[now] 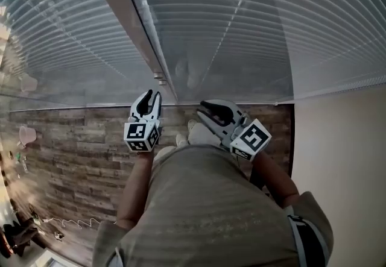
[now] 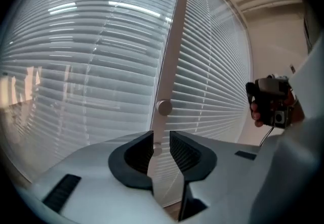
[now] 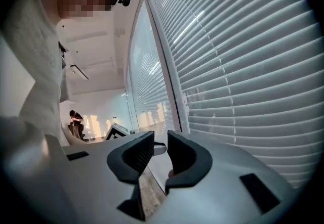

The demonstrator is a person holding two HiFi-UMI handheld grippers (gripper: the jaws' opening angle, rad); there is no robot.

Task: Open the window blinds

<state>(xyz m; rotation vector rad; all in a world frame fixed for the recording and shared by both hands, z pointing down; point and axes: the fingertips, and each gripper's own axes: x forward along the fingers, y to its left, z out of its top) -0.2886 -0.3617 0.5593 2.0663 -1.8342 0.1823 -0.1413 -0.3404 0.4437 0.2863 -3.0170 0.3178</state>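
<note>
Now, window blinds (image 1: 241, 18): fully lowered, one panel on each side of the frame post (image 1: 140, 25)
Left gripper (image 1: 152, 94): released, jaws apart and empty, tips pointing at the foot of the post
Right gripper (image 1: 202, 105): clenched, just right of the post, low before the right-hand panel
Knob (image 2: 164, 107): on the post, above the left jaws

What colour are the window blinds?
White horizontal window blind slats, clearest in the left gripper view.
</note>
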